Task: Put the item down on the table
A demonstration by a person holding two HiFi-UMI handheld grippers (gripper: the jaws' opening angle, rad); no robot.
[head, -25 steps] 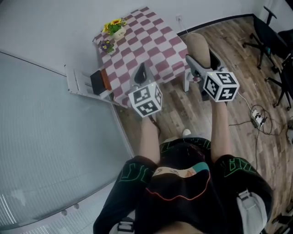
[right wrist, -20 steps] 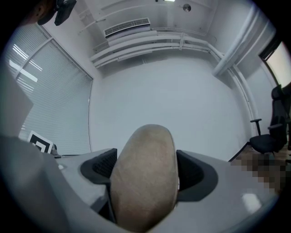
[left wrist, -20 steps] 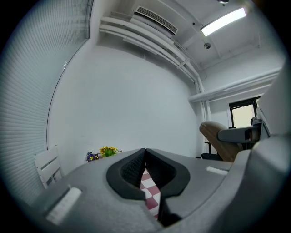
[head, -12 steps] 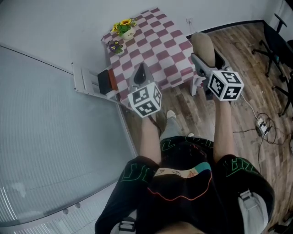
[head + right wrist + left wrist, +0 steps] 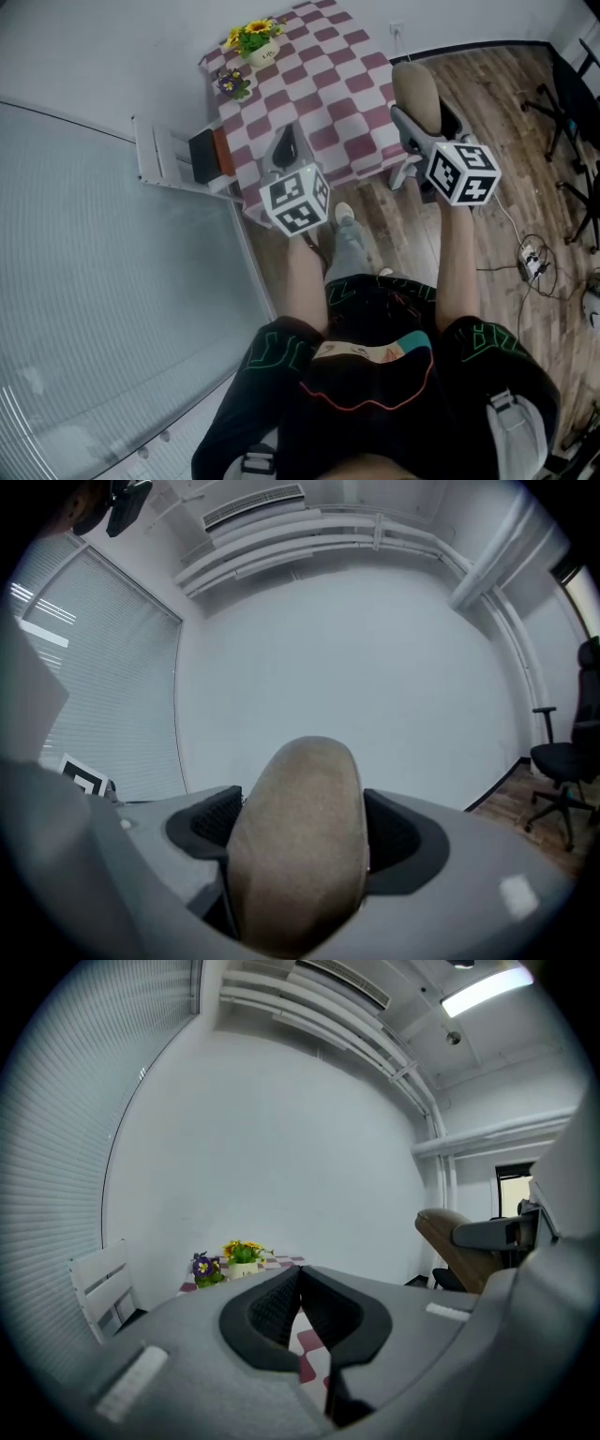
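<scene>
A tan, smooth oval item (image 5: 416, 92) (image 5: 298, 847) stands between the jaws of my right gripper (image 5: 413, 117) (image 5: 300, 829), which is shut on it. It hangs in the air off the right edge of the table (image 5: 323, 70), above the wooden floor. The table has a red and white checked cloth. My left gripper (image 5: 286, 148) (image 5: 300, 1275) is shut with nothing between its dark pads and hovers over the table's near edge. In the left gripper view the item (image 5: 457, 1249) shows at the right.
Two flower pots stand at the table's far left: yellow flowers (image 5: 255, 39) (image 5: 242, 1254) and purple flowers (image 5: 232, 84). A white rack (image 5: 169, 159) leans left of the table. Black office chairs (image 5: 574, 98) and a power strip (image 5: 531, 255) are at the right.
The person has stepped forward; a foot now shows under the grippers. Both grippers are nearer the table, the left now over its near edge. Both grips are unchanged.
</scene>
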